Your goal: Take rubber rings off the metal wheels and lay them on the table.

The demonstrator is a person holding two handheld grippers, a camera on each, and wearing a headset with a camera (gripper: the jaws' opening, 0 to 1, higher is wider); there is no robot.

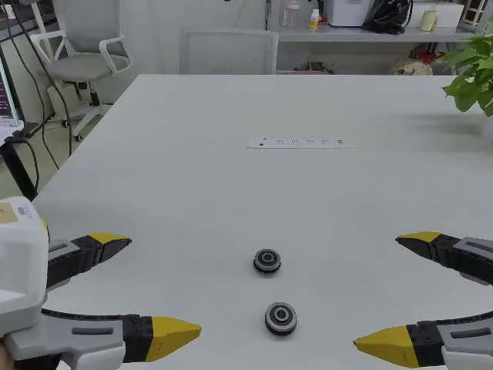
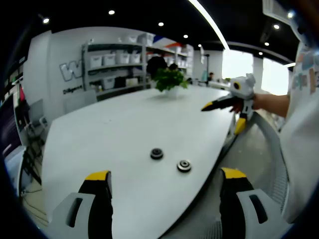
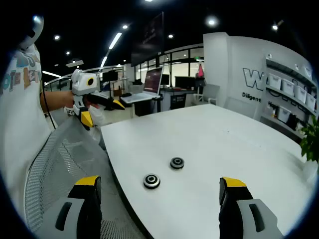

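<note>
Jaws on both grippers stand spread wide, with nothing between them. Two small round metal wheels, each with a black rubber ring around its rim, lie flat on the white bench point(image 1: 192, 154), close to its near edge and about midway along it. The nearer wheel point(image 1: 280, 317) and the farther wheel point(image 1: 267, 261) sit near each other without touching. The yellow-tipped left gripper point(image 1: 163, 285) is held at the left of the wheels and the right gripper point(image 1: 377, 290) at their right. Both are by the near edge and well apart from either wheel. Toward the middle of the bench lies a flat white power strip point(image 1: 300, 142). A green leafy plant point(image 1: 471, 77) stands at the far right edge, and a grey office chair point(image 1: 81, 54) stands beyond the far left corner.
</note>
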